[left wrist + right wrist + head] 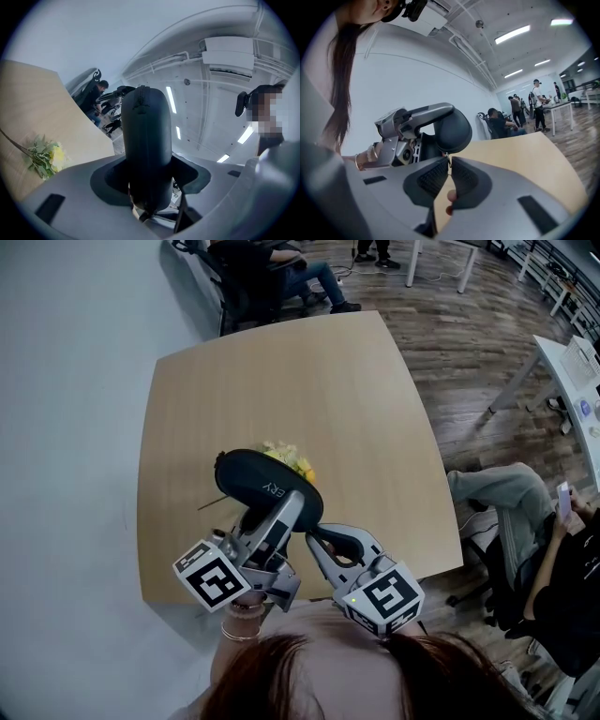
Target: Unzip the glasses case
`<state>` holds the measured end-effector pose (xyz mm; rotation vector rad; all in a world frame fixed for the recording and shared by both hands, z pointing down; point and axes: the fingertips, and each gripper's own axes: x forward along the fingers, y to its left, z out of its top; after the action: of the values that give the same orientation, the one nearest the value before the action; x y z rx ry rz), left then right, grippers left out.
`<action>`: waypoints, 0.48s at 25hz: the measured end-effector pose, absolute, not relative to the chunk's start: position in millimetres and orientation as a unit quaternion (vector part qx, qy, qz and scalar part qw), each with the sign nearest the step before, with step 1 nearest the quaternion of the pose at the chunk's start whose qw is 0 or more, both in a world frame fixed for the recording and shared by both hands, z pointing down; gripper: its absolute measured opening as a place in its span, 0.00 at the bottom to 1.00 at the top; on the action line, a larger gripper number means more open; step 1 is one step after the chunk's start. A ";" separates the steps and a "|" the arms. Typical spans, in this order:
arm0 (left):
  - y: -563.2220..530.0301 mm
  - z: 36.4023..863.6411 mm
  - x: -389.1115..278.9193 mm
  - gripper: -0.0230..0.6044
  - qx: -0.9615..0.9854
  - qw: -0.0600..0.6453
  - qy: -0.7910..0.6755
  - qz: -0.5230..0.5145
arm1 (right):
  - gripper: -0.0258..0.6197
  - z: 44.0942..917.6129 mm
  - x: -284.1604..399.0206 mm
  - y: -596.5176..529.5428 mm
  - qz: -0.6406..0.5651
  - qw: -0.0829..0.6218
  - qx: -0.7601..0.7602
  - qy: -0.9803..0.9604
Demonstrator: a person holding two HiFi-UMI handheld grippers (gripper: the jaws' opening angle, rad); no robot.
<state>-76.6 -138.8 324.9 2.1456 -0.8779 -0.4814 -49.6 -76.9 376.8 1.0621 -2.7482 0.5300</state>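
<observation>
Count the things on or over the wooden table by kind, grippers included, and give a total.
Glasses case: 1
Yellow flower sprig: 1
Grippers: 2, the left gripper and the right gripper
Total: 4

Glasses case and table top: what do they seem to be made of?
Glasses case: probably a stiff shell under dark matte fabric or faux leather; it holds its rounded form and shows only a soft sheen. Table: light wood-look top, likely laminate or veneer; faint even grain, smooth low gloss.
</observation>
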 end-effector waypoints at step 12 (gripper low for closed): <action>-121.8 321.7 -62.2 0.44 0.853 0.345 -0.359 -0.156 | 0.07 380.5 -37.9 -60.7 0.147 0.086 0.356 -0.919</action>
<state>-62.2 -121.8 321.7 2.2148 -0.9324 -0.4041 -37.9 -60.7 380.5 1.0606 -2.7388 0.4368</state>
